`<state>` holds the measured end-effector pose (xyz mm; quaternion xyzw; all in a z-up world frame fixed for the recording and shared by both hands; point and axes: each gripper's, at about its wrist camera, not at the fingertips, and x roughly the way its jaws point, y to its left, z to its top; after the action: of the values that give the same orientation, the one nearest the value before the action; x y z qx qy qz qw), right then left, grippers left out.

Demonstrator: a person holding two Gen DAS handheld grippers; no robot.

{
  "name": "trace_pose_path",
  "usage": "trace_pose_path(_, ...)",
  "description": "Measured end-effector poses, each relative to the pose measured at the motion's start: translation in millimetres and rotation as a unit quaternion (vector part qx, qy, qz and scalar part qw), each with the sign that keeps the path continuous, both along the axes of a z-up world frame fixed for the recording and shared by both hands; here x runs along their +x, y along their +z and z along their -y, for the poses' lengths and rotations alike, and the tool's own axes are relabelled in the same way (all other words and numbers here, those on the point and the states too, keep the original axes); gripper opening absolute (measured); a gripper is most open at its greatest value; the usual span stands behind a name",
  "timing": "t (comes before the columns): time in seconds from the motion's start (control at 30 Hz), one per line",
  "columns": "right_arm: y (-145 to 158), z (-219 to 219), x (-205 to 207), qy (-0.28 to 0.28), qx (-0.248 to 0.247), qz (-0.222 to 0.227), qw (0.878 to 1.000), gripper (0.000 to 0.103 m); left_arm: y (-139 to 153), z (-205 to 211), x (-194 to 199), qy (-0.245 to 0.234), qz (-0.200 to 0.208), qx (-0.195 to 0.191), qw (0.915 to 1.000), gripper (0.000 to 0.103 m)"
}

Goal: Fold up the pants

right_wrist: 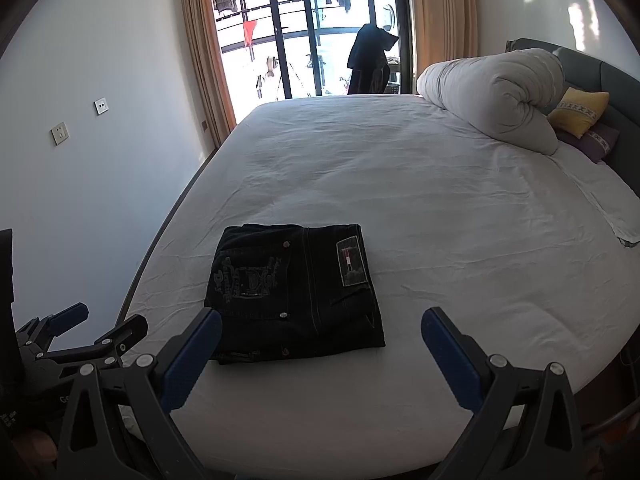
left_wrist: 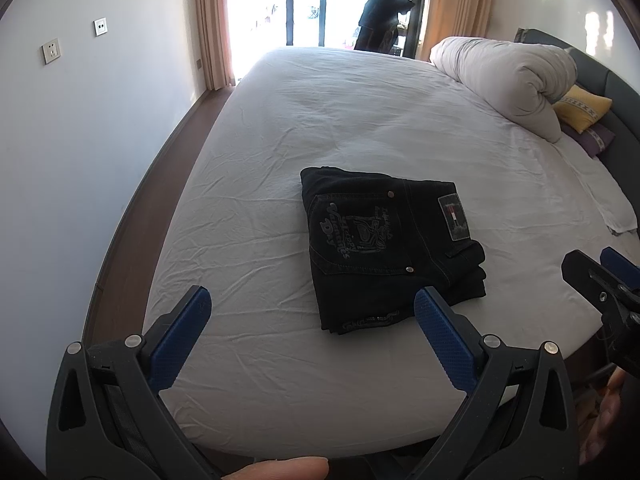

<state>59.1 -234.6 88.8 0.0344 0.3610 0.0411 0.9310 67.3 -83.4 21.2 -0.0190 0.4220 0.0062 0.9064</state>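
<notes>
Black pants (left_wrist: 390,246) lie folded into a compact rectangle on the white bed sheet (left_wrist: 360,120), back pocket embroidery and a patch facing up. They also show in the right wrist view (right_wrist: 294,294). My left gripper (left_wrist: 312,304) is open and empty, held above the bed's near edge just short of the pants. My right gripper (right_wrist: 322,324) is open and empty, also short of the pants. The right gripper shows at the right edge of the left wrist view (left_wrist: 600,276). The left gripper shows at the lower left of the right wrist view (right_wrist: 80,332).
A rolled grey duvet (left_wrist: 504,80) lies at the head of the bed with a yellow cushion (left_wrist: 582,108) and a purple pillow (left_wrist: 592,138) beside it. A wall with sockets (left_wrist: 52,51) stands left. A balcony door (right_wrist: 312,28) with curtains is behind the bed.
</notes>
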Motion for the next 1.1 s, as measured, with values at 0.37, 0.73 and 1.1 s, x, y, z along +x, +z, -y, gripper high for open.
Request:
trace_pose_path(0.37, 0.0, 0.8, 0.1, 0.000, 0.000, 0.000, 1.000, 0.103, -4.9, 3.7, -1.1, -0.001, -0.001, -0.002, 1.0000, 0.103)
trace_pose_path(0.73, -1.6, 0.2, -0.7, 0.000, 0.000, -0.001, 1.000, 0.103, -5.9, 5.0, -1.6, -0.001, -0.002, -0.003, 1.0000, 0.103)
trace_pose_path(1.1, -5.4, 0.1, -2.2, 0.000, 0.000, -0.002, 1.000, 0.103, -8.1, 7.1, -2.7, 0.000, -0.004, -0.003, 1.0000, 0.103)
